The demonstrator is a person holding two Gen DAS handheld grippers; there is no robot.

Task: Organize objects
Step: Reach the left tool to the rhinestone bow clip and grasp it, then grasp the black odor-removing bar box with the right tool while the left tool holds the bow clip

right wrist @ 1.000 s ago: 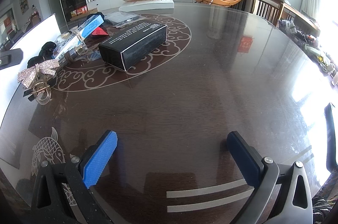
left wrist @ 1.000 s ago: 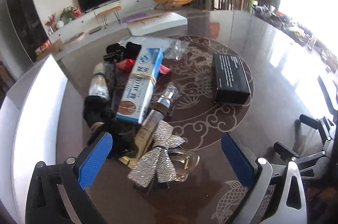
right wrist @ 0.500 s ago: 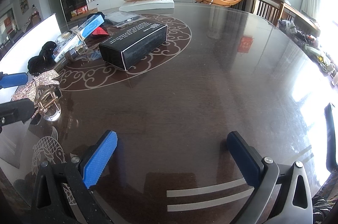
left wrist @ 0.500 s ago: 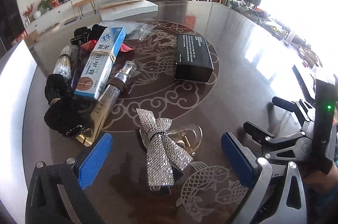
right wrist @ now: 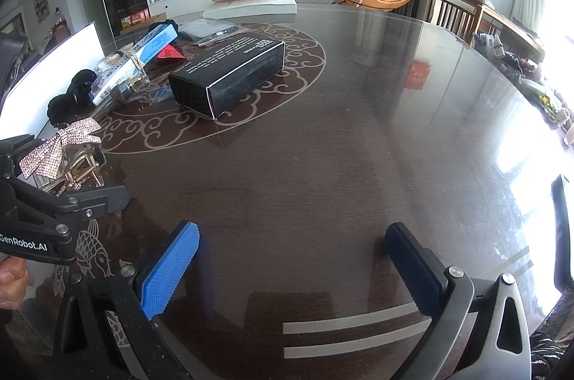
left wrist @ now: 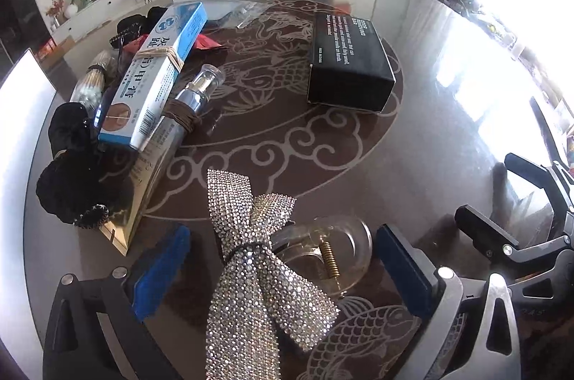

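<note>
A rhinestone bow hair clip (left wrist: 258, 258) with a clear claw and brass spring lies on the dark round table (left wrist: 448, 114), between the open fingers of my left gripper (left wrist: 283, 261), which straddles it without touching. The clip also shows in the right wrist view (right wrist: 61, 147), with the left gripper (right wrist: 71, 179) around it. My right gripper (right wrist: 292, 258) is open and empty over bare table. A black box (left wrist: 349, 62) lies near the table's middle, also in the right wrist view (right wrist: 229, 75).
At the left lie a blue-and-white carton (left wrist: 158, 75), a clear-capped bottle (left wrist: 193, 96), black hair ties (left wrist: 71, 186), a red item (left wrist: 208, 43) and plastic bags (left wrist: 236, 12). A white board (left wrist: 18, 100) stands along the table's left edge. The right gripper (left wrist: 520, 229) shows at right.
My left gripper has moved forward and down onto the bow clip, which now sits between its fingers. The right gripper has not moved.
</note>
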